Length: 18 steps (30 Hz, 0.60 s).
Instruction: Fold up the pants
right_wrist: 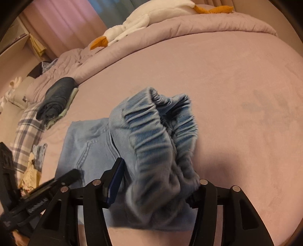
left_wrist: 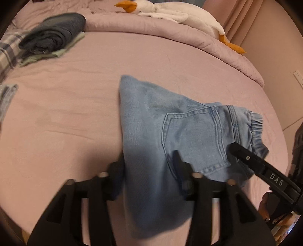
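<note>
Light blue denim pants (left_wrist: 170, 128) lie partly folded on the pink bed sheet (left_wrist: 75, 113), back pocket up, elastic waistband to the right. My left gripper (left_wrist: 149, 166) is shut on a fold of the pants and holds it lifted. In the right wrist view my right gripper (right_wrist: 157, 181) is shut on the bunched elastic waistband of the pants (right_wrist: 151, 136), raised off the sheet (right_wrist: 236, 113). The right gripper's finger (left_wrist: 246, 159) also shows at the waistband in the left wrist view. The left gripper's finger (right_wrist: 62, 179) shows at lower left in the right wrist view.
A pile of folded dark clothes (left_wrist: 53, 36) on a pale green garment lies at the far left. A plaid cloth (right_wrist: 28, 132) is beside it. A rolled pink duvet (left_wrist: 170, 34) with a white goose plush (left_wrist: 170, 11) runs along the far side. A wall stands at right.
</note>
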Tool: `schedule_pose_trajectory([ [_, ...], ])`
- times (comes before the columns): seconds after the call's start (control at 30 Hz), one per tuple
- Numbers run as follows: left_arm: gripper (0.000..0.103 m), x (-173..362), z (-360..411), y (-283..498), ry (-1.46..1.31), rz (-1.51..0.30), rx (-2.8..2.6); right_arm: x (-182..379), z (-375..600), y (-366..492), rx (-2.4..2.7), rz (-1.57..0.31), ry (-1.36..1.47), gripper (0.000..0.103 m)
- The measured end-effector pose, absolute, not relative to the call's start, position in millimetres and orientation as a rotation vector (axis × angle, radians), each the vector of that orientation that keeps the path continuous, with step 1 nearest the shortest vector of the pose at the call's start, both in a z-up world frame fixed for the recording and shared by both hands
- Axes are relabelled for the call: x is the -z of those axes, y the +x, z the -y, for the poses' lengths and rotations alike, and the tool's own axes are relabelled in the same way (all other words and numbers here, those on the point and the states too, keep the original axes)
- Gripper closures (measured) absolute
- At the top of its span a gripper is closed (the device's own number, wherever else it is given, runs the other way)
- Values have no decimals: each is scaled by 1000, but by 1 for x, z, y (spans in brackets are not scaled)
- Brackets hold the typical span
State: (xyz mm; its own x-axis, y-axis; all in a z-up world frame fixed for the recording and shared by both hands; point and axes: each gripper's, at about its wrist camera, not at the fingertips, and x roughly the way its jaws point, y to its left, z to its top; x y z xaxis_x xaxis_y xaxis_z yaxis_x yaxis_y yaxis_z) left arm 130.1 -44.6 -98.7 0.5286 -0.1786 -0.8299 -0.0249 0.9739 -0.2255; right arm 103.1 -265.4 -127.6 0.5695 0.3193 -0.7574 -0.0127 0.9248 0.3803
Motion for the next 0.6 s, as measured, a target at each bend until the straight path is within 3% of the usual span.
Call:
schedule_pose_trajectory([
  [0.1,25,76,43,110,-179,-927,78,116,272,90,-162,-910,340,32],
  [0.17,16,62,40,95,-183,-876,81,105,275,77,-134,-864,318,21],
  [0.3,1,41,37,67,-179,-806,71,81,278,45,-95,-780,257,17],
  [0.6,1,19,38,22,-174,-748,55,42,259,-2,-117,-653,130,10],
])
